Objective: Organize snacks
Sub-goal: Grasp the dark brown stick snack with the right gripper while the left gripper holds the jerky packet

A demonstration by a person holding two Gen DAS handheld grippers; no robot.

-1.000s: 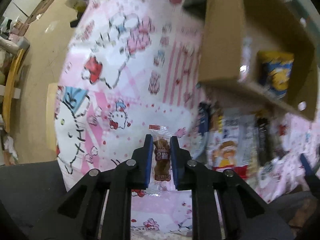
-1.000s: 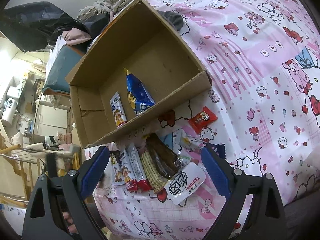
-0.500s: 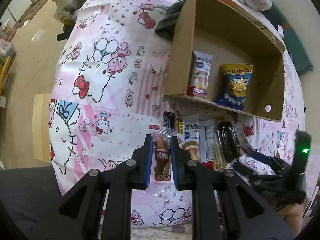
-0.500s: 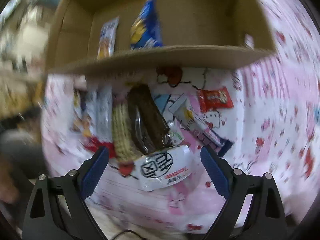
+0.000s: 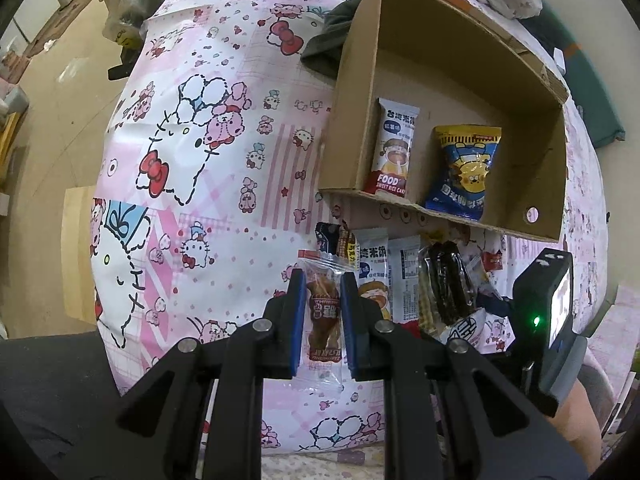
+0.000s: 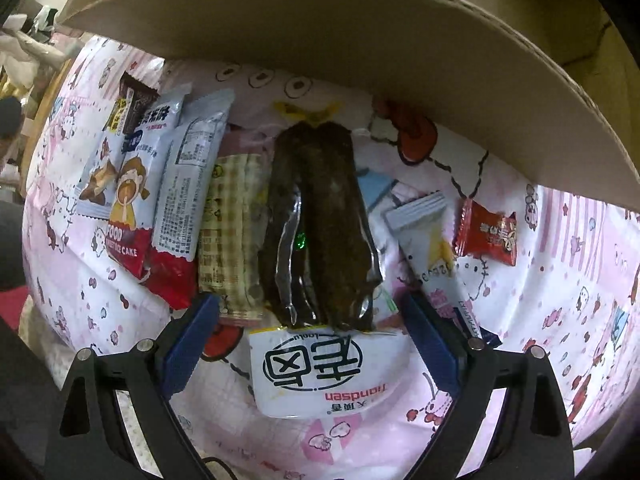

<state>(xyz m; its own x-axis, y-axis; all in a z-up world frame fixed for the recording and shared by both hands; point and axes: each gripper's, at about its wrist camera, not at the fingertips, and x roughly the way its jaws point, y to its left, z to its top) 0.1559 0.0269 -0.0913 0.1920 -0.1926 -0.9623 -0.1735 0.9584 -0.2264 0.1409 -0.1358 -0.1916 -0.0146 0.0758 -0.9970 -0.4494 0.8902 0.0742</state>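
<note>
Left tongs [image 5: 320, 312]: pinching a clear-wrapped brown snack [image 5: 323, 316].
Right tongs [image 6: 308, 340]: spread wide, flanking the dark sausage pack [image 6: 320, 224].
Cardboard box [image 5: 552, 184]: holds two packets.

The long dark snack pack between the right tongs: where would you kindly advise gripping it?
Probably across the middle of the dark snack pack, coming straight down. It lies flat and lengthwise, already centred between the open right tongs, its narrow width fitting them.

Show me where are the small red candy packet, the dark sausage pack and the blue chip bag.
small red candy packet [image 6: 487, 233], right wrist view, wrapper middle.
dark sausage pack [image 6: 320, 224], right wrist view, pack middle.
blue chip bag [image 5: 464, 172], left wrist view, printed front.
</note>
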